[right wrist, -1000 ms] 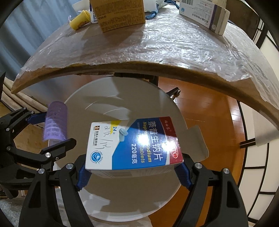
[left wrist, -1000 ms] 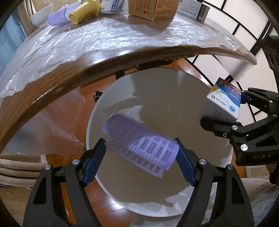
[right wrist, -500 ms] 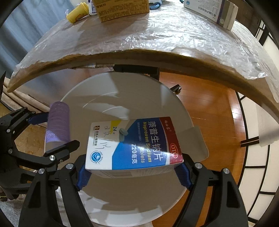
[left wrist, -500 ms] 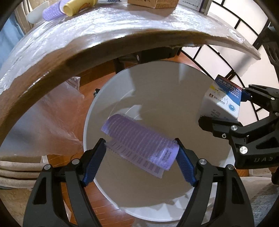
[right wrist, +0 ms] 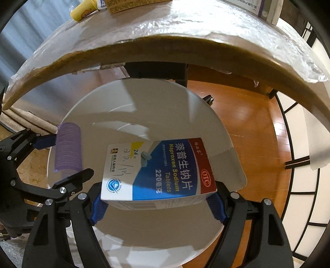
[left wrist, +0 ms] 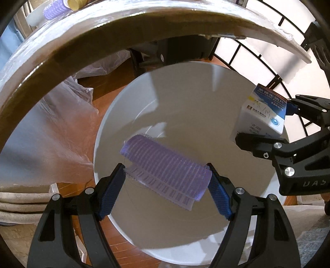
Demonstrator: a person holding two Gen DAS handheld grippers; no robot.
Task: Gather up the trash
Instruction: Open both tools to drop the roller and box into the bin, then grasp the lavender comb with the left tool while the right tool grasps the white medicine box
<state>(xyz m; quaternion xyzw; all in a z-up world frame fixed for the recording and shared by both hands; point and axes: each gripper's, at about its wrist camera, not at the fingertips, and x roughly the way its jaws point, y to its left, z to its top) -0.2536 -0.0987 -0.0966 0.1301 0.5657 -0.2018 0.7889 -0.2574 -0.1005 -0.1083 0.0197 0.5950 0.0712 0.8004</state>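
Note:
A round white bin (left wrist: 206, 99) stands on the floor under the table edge, and both grippers hang over its mouth. My left gripper (left wrist: 166, 177) is shut on a purple hair roller (left wrist: 165, 165), held by its two ends between the blue pads. My right gripper (right wrist: 158, 195) is shut on a blue, white and red medicine box (right wrist: 158, 169) with an open end flap. In the left wrist view the right gripper (left wrist: 266, 121) holds the medicine box (left wrist: 264, 115) at the right. In the right wrist view the left gripper (right wrist: 61, 154) holds the hair roller (right wrist: 67, 148) at the left.
The wooden table edge (right wrist: 165, 47), covered in clear plastic film, arches above the bin (right wrist: 103, 99). On the tabletop lie a yellow tube (right wrist: 82, 10), a brown carton (right wrist: 132, 5), another purple roller (left wrist: 53, 10) and a box (right wrist: 266, 10). Wood floor (right wrist: 247, 115) and loose plastic sheeting (left wrist: 51, 127) surround the bin.
Both views have shifted so that the table edge sits higher in frame and the bin looks larger and more centred. Both grips are unchanged.

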